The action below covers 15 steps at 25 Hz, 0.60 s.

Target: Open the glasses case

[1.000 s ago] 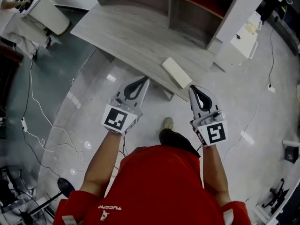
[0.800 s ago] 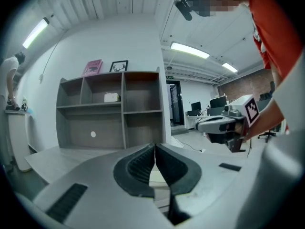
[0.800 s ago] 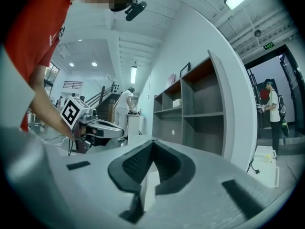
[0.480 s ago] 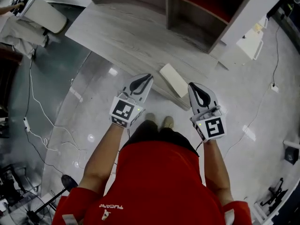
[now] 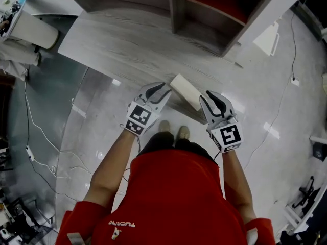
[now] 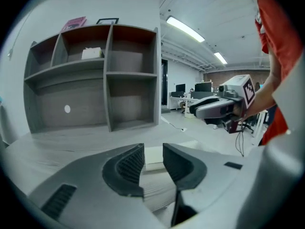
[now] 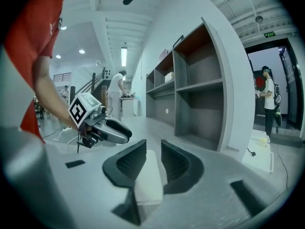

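A white, oblong glasses case [image 5: 186,91] lies shut at the near edge of the grey wooden table [image 5: 117,40]. My left gripper [image 5: 163,89] is at the case's left end and its jaws are opening. In the left gripper view the case [image 6: 153,157] shows through the gap just past the left gripper [image 6: 153,149], untouched. My right gripper [image 5: 207,99] is at the case's right end, its jaws opening too. In the right gripper view the case [image 7: 148,180] runs between and below the right gripper [image 7: 153,149], and the pads do not press on it.
A grey shelf unit [image 5: 214,14] with open compartments stands at the back of the table. Cables [image 5: 36,131] trail over the shiny floor on the left. A white box [image 5: 269,39] sits on the floor at the right. A person [image 7: 268,99] stands in a far doorway.
Both grippers have dropped and moved forward from in front of the table to the two ends of the case. Their jaws, shut before, now stand apart.
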### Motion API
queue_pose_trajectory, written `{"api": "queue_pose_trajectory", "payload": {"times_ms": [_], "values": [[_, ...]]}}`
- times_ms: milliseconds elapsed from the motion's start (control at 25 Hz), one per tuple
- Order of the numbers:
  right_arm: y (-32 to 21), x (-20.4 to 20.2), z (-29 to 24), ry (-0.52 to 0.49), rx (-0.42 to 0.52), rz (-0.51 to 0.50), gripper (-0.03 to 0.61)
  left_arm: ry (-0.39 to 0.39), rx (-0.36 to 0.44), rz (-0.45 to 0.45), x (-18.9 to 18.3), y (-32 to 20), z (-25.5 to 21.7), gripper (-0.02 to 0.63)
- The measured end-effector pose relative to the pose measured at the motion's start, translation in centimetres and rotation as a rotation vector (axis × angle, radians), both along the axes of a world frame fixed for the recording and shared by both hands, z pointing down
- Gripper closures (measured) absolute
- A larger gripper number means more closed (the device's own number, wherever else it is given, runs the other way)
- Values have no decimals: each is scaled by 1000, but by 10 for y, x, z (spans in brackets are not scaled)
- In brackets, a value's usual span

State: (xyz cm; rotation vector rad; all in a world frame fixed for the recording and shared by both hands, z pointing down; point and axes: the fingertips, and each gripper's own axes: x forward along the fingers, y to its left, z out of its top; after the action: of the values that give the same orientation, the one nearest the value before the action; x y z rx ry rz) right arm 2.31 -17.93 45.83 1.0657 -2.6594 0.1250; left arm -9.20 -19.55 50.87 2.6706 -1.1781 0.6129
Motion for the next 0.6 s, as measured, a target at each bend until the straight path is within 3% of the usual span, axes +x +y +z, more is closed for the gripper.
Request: {"api": "queue_pose_trajectory", "payload": {"times_ms": [360,600], "values": [[10,-8,49,123,-77,0,377,-64,-182,70,0,-8,48,468],[17,-10,81,211,-129,-14,316,-102,-251,136,3,-9,67,456]]}}
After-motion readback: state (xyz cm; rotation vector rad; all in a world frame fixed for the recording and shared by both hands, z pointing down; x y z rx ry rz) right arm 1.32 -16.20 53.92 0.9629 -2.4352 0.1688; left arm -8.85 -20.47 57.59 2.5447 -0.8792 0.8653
